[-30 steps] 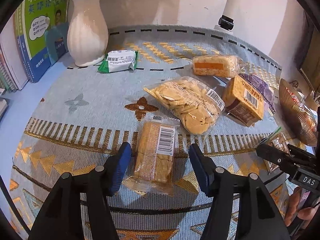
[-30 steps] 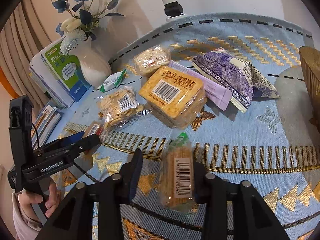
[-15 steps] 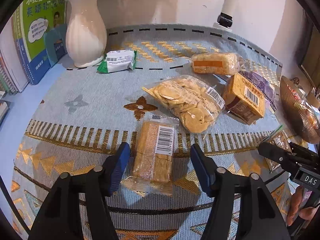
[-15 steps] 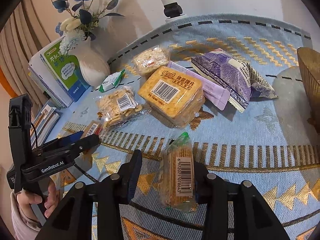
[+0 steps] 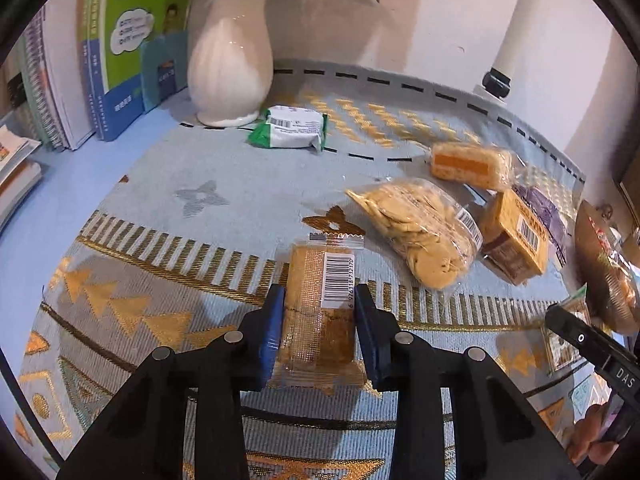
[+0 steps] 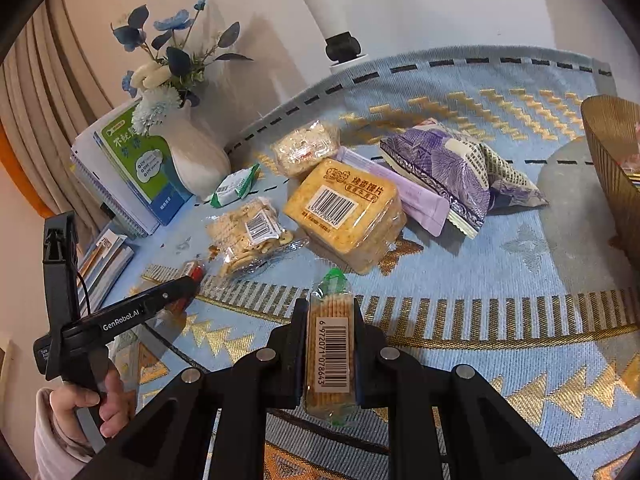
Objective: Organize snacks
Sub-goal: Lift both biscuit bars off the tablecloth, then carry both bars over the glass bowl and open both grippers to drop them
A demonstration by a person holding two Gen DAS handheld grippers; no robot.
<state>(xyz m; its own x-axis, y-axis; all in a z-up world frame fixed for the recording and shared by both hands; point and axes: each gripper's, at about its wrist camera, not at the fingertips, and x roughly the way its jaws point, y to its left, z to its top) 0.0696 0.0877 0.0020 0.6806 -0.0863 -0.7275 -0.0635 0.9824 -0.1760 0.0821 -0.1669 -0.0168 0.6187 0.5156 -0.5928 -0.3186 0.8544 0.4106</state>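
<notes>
A clear-wrapped pack of square brown crackers [image 5: 316, 264] with a barcode label lies lengthwise on the patterned blue cloth [image 5: 200, 220]. My left gripper [image 5: 319, 300] is closing on it, and its blue pads touch both long sides. In the right wrist view a narrower cracker pack [image 6: 331, 356] with a green end stands on edge between the black fingers of my right gripper [image 6: 329, 308], which is shut on it. The left gripper's black body [image 6: 120, 316] shows at the lower left of that view, held by a hand [image 6: 92, 404].
Loose snacks lie beyond: a green-white packet [image 5: 290, 132], a bag of round crackers [image 5: 420, 232], a yellow biscuit pack [image 6: 344, 204], an orange-labelled pack [image 5: 468, 164], a purple bag [image 6: 452, 168]. A white vase [image 5: 230, 60] and books [image 5: 120, 40] stand at the back left, a gold basket [image 6: 612, 152] at the right.
Both grippers have closed from open around their packs onto them. The left one slid forward along its pack; the right pack now stands on edge, squeezed.
</notes>
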